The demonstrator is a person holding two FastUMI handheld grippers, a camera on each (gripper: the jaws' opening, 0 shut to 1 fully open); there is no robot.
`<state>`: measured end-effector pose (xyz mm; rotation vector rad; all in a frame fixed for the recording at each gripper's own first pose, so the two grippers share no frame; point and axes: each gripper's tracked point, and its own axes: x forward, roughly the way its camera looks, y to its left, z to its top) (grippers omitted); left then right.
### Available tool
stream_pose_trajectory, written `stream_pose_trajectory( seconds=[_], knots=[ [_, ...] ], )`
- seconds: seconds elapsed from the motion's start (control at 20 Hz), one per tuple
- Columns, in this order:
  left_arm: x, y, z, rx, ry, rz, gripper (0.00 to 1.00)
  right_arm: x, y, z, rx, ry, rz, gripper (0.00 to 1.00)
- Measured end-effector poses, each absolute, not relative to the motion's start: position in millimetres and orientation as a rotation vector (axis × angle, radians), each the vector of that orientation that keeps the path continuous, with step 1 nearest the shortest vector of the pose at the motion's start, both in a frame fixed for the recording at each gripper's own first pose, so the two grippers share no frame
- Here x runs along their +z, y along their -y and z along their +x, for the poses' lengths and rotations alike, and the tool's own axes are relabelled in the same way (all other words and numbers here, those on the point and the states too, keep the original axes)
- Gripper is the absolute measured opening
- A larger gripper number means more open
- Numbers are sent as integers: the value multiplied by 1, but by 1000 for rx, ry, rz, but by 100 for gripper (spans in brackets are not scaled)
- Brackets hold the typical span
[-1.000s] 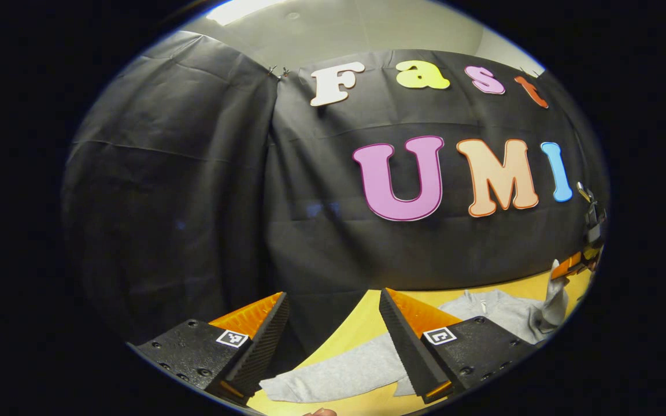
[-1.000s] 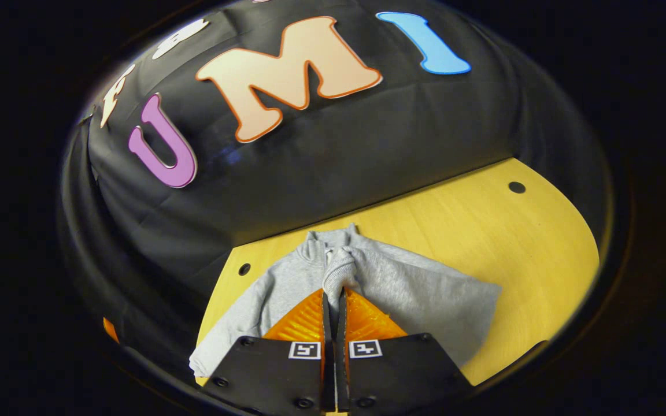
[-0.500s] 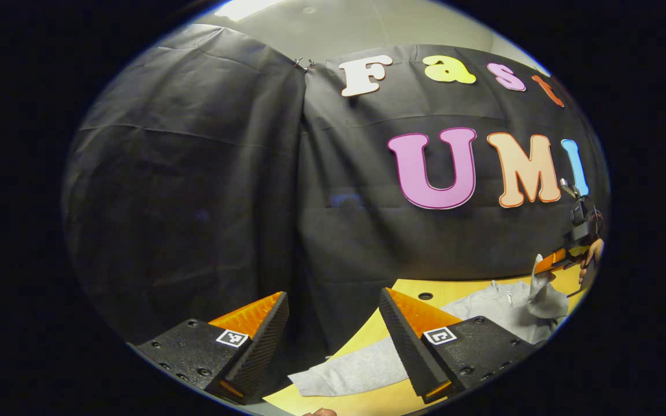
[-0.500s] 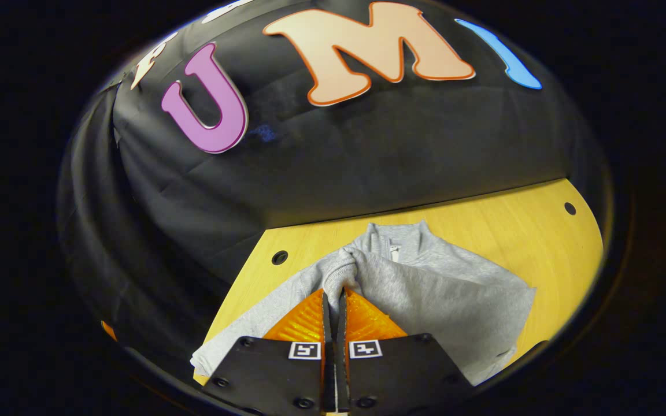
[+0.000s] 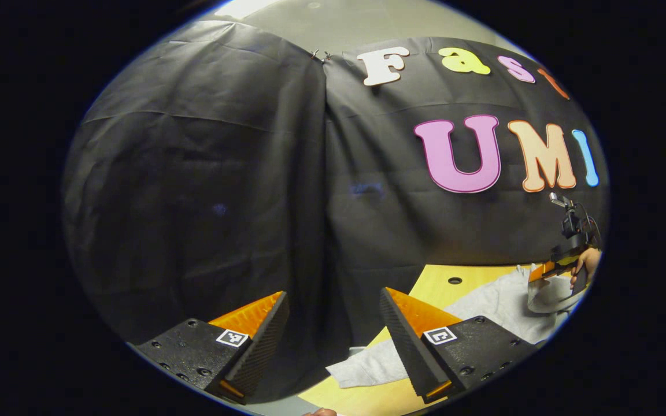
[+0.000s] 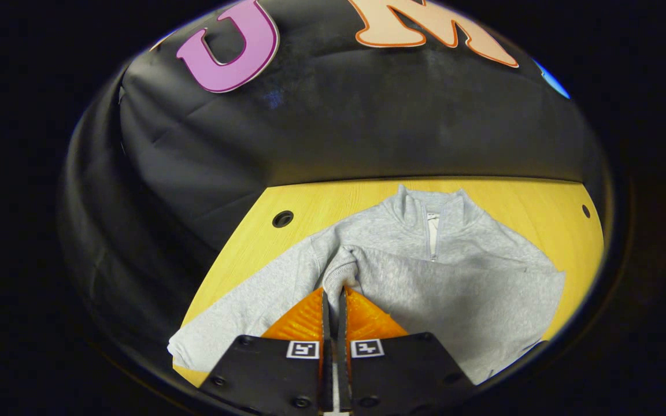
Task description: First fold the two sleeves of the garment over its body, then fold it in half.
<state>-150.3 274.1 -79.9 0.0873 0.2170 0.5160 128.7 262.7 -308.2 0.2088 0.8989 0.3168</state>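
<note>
The right gripper [image 6: 333, 294] pinches a grey sleeve [image 6: 341, 268] over the sweater [image 6: 460, 289], apparently at its cuff. The left gripper [image 5: 333, 323] hangs spread and empty above the table [image 5: 431, 283].

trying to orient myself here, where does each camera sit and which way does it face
Left gripper view: rides the open left gripper, faces the booth wall, low over the table's left end.
Right gripper view: rides the right gripper, angled down at the grey sweatshirt, pinching its sleeve cuff.
Shared: sweatshirt, table, right gripper and the hand holding it.
</note>
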Motion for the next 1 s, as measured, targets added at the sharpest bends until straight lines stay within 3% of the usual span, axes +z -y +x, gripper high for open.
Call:
stream_pose_trajectory(
  seconds=[0.05, 0.1, 0.15, 0.2, 0.25, 0.3, 0.35, 0.4, 0.75, 1.0],
  knots=[
    [-86, -276, -151, 514, -230, 80, 98, -307, -270, 127, 338, -897, 229, 4],
    [-93, -278, -153, 512, -244, 75, 97, -301, -275, 126, 355, -883, 239, 15],
    [-101, -278, -153, 513, -259, 72, 94, -293, -280, 125, 378, -857, 254, 9],
    [-109, -279, -154, 511, -274, 70, 94, -285, -284, 127, 390, -827, 257, 29],
    [-116, -281, -157, 509, -286, 66, 97, -275, -285, 128, 402, -796, 259, 40],
    [-121, -281, -156, 502, -299, 59, 94, -269, -284, 130, 406, -768, 251, 65],
    [-130, -281, -158, 497, -317, 48, 94, -261, -278, 130, 401, -737, 232, 77],
    [-139, -278, -156, 490, -332, 37, 94, -248, -274, 132, 400, -699, 216, 99],
    [-206, -279, -150, 457, -451, -23, 95, -184, -225, 122, 321, -421, 106, 98],
    [-260, -284, -145, 456, -570, -100, 95, -171, -192, 104, 271, -362, 32, 98]
  ],
)
